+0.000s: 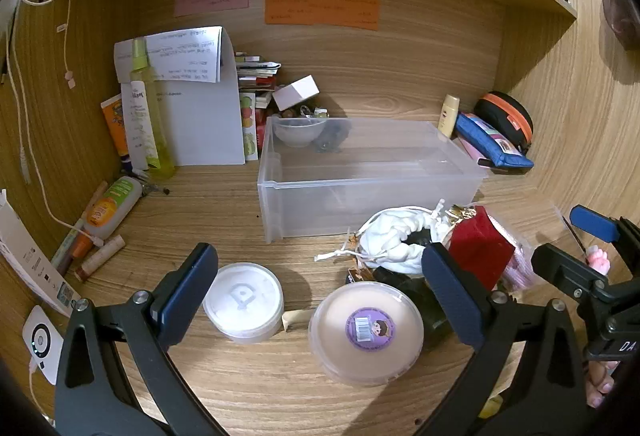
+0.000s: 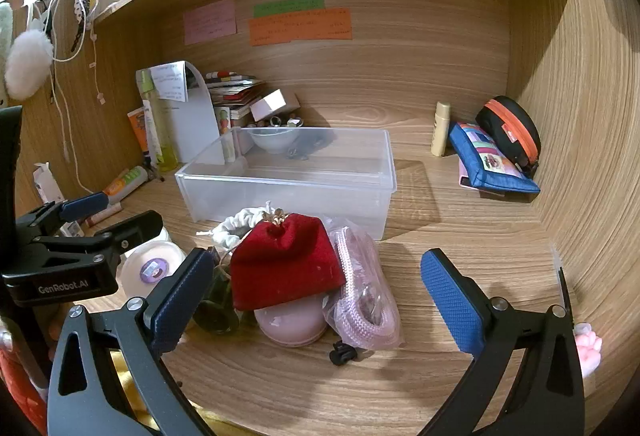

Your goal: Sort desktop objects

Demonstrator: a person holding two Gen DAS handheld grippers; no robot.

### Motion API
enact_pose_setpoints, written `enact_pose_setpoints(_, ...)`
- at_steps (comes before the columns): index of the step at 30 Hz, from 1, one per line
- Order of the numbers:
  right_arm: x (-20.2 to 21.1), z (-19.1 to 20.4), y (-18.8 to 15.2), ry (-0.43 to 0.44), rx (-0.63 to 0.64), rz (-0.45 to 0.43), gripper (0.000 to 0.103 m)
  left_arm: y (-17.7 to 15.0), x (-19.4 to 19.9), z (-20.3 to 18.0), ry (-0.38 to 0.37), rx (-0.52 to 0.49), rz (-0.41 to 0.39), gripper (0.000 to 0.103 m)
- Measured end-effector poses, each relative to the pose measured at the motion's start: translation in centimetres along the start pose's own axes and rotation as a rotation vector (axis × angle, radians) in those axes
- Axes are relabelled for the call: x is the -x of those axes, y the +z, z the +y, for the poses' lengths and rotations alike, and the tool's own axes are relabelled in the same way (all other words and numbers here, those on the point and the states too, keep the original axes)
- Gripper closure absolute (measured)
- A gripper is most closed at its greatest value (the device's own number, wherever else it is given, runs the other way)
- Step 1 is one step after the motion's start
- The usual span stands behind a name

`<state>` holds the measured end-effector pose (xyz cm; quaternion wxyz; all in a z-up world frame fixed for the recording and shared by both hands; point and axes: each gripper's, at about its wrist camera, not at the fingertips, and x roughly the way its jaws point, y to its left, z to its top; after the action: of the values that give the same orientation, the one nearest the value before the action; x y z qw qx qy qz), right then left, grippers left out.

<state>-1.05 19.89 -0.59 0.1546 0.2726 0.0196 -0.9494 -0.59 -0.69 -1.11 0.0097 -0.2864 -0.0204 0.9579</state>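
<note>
In front of the clear plastic bin (image 1: 368, 176) on the bench (image 1: 280, 396): white-lidded jar (image 1: 243, 302), beige-lidded jar (image 1: 366, 332), red velvet pouch (image 2: 286, 262). Left gripper (image 1: 320, 296) and right gripper (image 2: 316, 296) both released, empty.

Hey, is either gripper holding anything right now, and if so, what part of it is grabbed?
Nothing is held. The left gripper and the right gripper both stand wide open above the desk, with no pad touching anything.

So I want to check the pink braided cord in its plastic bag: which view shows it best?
The right wrist view: the bagged cord lies whole beside the red pouch. The left wrist view shows only a sliver behind that pouch.
</note>
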Motion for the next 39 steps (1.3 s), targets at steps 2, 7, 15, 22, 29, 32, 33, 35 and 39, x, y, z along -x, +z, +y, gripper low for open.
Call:
enact_pose_setpoints(2, 0.0, 0.0, 0.0, -0.002, -0.001, 0.0, 0.0, 0.0, 0.1, 0.0, 0.001, 0.004, -0.001, 0.0)
enact_pose_setpoints(7, 0.0, 0.0, 0.0, 0.001, -0.001, 0.0, 0.0, 0.0, 0.2, -0.1, -0.003, 0.005, 0.002, 0.0)
enact_pose_setpoints(15, 0.0, 0.0, -0.1, 0.003, 0.003, 0.001, 0.0, 0.1, 0.3, -0.4, -0.003, 0.0, 0.005, 0.0)
enact_pose_setpoints(22, 0.0, 0.1, 0.0, 0.002, 0.0, 0.002, 0.0, 0.1, 0.3, -0.4, -0.005, 0.001, 0.007, 0.0)
enact_pose_setpoints(29, -0.1, -0.2, 0.0, -0.008, -0.005, 0.003, 0.0, 0.2, 0.2, 0.1, -0.007, 0.011, 0.018, 0.0)
enact_pose_setpoints(32, -0.1, -0.7, -0.1, -0.015, -0.012, 0.006, 0.0, 0.2, 0.3, 0.9, -0.012, 0.019, 0.024, 0.0)
enact_pose_setpoints(33, -0.1, -0.8, -0.1, -0.019, -0.013, 0.008, 0.0, 0.1, 0.4, 1.3, -0.01, 0.022, 0.026, 0.0)
enact_pose_setpoints(35, -0.1, -1.1, -0.1, -0.029, -0.013, 0.009, 0.0, 0.1, 0.5, 2.1, -0.004, 0.028, 0.032, 0.0)
enact_pose_setpoints(39, 0.0, -2.1, -0.3, -0.058, -0.019, 0.022, 0.0, -0.3, 0.4, 4.0, 0.005, 0.052, 0.065, 0.0)
